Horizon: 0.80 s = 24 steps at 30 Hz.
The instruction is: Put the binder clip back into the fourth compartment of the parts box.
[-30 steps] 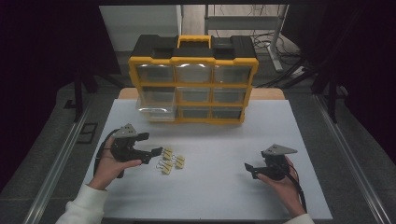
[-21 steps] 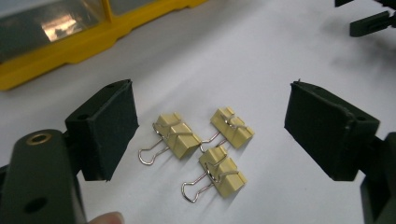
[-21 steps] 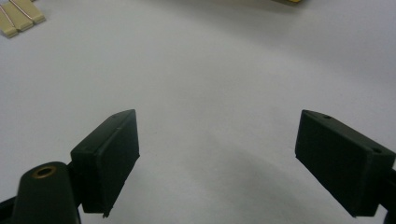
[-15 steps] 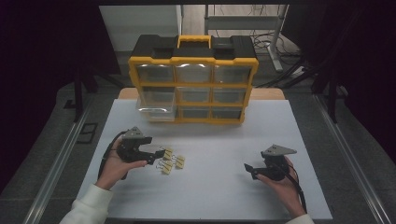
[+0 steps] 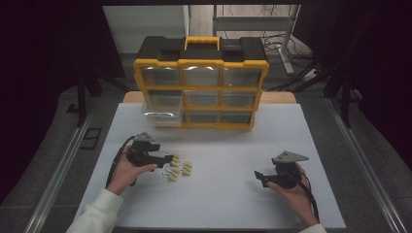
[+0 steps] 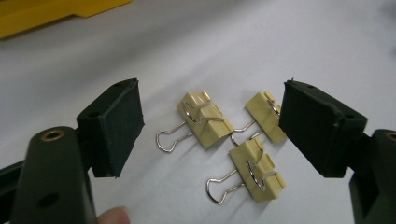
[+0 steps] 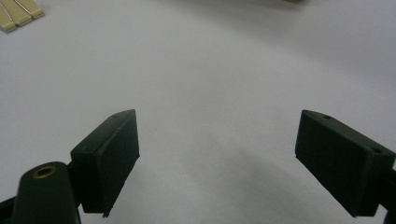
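Three binder clips (image 6: 208,126) lie between the closing, wide-open left gripper (image 6: 210,133), one half-hidden behind a pad.

Matt cream binder clips (image 6: 206,120) (shiny wire handles) lie on a smooth white tabletop (image 5: 233,145).

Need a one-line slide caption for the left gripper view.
Open black jaws of the left gripper, just closing slightly, frame three cream-yellow binder clips with silver wire handles on the white table; none gripped yet.
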### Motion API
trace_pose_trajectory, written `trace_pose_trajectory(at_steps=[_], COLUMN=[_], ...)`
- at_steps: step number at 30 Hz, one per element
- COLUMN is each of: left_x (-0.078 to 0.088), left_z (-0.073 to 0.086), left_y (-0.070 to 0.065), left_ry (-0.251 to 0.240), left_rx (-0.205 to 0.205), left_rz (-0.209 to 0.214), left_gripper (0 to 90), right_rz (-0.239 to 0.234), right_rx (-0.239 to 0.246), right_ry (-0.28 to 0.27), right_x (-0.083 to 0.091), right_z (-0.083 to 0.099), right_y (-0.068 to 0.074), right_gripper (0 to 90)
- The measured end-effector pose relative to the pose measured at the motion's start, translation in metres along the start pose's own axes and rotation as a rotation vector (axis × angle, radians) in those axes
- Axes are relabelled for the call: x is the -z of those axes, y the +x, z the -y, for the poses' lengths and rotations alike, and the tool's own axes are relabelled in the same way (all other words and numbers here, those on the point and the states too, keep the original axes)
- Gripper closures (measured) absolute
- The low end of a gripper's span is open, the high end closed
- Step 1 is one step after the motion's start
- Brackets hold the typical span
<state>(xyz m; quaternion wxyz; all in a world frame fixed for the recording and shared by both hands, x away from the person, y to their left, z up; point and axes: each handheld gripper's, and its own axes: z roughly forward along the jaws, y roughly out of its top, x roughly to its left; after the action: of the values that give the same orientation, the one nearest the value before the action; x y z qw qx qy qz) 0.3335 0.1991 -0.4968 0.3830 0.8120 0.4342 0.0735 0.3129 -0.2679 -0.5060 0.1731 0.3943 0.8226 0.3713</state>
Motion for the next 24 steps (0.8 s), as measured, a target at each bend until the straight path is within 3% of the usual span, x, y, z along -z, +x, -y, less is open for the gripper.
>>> trace_pose_trajectory(at_steps=[9,24], left_x=[-0.009,-0.022], left_z=[-0.001,0.001], left_y=[0.005,0.011], left_ry=[0.019,0.062], left_rx=[0.071,0.108], left_rz=[-0.001,0.023], left_gripper=[25.1,38.5], right_rz=[0.002,0.007], right_rx=[0.002,0.001], right_ry=[-0.001,0.003], right_x=[0.001,0.001], right_z=[0.001,0.002], right_y=[0.0,0.0], right_gripper=[14.3,14.3])
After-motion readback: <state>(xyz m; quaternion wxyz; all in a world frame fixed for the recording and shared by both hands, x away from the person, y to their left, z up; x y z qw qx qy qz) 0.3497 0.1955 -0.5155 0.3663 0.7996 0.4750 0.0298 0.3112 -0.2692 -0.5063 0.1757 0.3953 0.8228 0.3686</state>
